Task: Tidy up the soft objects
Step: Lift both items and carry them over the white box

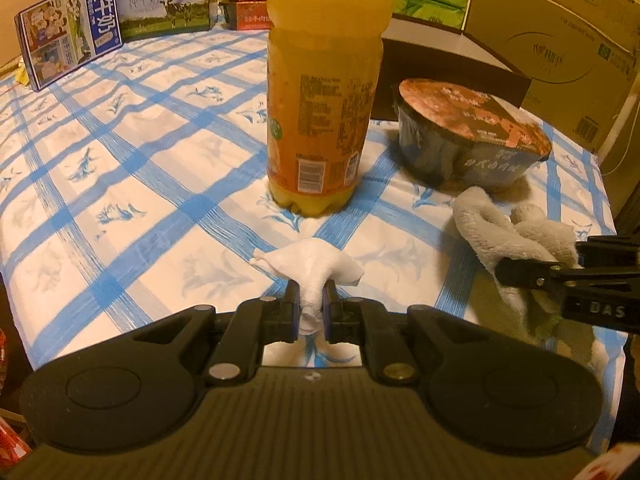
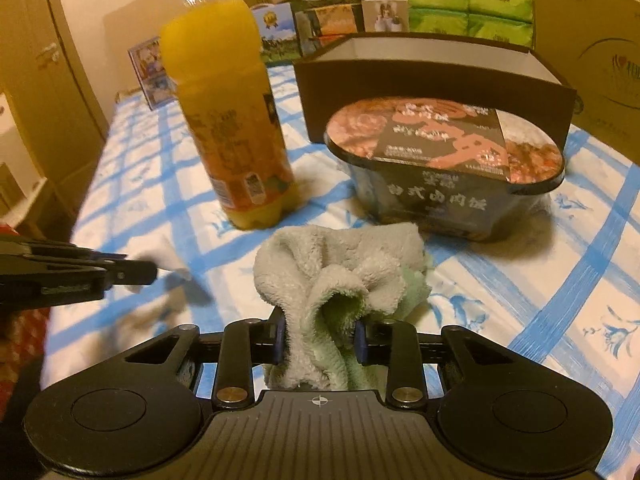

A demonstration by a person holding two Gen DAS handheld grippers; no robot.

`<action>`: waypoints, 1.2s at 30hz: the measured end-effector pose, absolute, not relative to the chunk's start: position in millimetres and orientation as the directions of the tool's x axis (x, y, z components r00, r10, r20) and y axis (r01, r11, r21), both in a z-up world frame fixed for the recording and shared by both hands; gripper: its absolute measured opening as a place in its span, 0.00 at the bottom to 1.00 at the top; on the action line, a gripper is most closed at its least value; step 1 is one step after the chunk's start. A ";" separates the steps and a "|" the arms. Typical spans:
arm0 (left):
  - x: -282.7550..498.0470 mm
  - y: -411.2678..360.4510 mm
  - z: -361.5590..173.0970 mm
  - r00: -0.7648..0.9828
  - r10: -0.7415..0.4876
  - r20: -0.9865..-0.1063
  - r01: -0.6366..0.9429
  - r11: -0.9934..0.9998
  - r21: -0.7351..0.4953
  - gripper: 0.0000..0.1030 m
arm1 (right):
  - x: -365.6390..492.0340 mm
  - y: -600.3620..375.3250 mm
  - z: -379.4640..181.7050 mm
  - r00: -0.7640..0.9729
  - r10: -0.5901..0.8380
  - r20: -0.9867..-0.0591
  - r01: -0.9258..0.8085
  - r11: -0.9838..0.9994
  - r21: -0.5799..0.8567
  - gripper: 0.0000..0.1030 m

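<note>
A small crumpled white cloth [image 1: 316, 268] is pinched between the pads of my left gripper [image 1: 311, 300], which is shut on it just above the blue-checked tablecloth [image 1: 140, 184]. A fluffy grey-green towel [image 2: 340, 264] bulges up between the fingers of my right gripper [image 2: 318, 336], which is shut on it. In the left wrist view the same towel [image 1: 492, 228] hangs from the right gripper [image 1: 540, 264] at the right edge. The left gripper [image 2: 132, 272] shows blurred at the left of the right wrist view.
A tall orange juice bottle [image 1: 324, 100] stands mid-table just beyond both cloths. A sealed dark noodle bowl [image 2: 444, 168] sits to its right, in front of an open dark box [image 2: 420, 76]. Milk cartons [image 1: 68, 36] and cardboard boxes [image 1: 560, 40] line the far edges.
</note>
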State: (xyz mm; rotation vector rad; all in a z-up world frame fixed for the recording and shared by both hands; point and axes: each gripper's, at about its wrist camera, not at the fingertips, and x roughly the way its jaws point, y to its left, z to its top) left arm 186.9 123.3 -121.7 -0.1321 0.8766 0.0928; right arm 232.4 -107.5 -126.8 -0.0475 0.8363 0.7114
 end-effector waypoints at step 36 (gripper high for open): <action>304.1 254.3 -33.9 0.788 0.096 -0.608 -0.107 0.994 0.018 0.10 | 344.4 -92.2 3.4 0.597 0.669 -0.442 -0.589 0.740 0.326 0.31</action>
